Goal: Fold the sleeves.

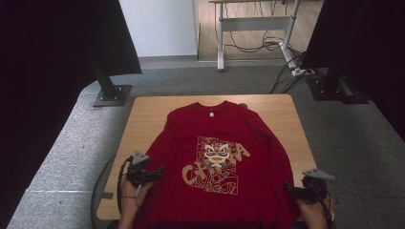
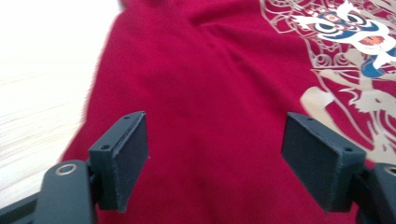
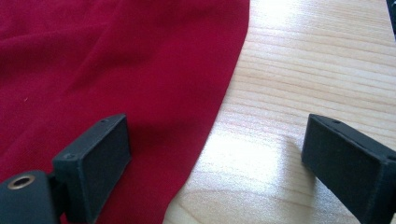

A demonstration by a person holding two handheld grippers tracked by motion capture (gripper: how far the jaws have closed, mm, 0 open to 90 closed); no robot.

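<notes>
1. The table point(image 1: 143, 114) is pale wood with thin grain lines. It is smooth and shiny where the light hits it. Its corners are rounded.
2. The left gripper point(image 1: 155, 171) is black hard plastic with a grey three-cornered plate on top. It sits at the near left of the table, over the left edge of the shirt.
3. In the left gripper view, its two flat, blocky fingers point(image 2: 122, 158) stand wide apart above the cloth. They hold nothing. Red cloth shows between them, but the pads do not press on it.
4. The red long-sleeved shirt point(image 1: 215, 129) lies flat in the middle of the table, front up, with its neck at the far side. The cloth is soft, with small folds.
5. A gold, white and blue lion-face print point(image 1: 216, 162) is on its chest.
6. The right gripper point(image 1: 295, 191) sits at the near right, by the right edge of the shirt.
7. In the right gripper view, its fingers point(image 3: 95, 161) are wide apart and hold nothing. One is over the red cloth and the other is over bare wood, with the shirt edge between them.
</notes>
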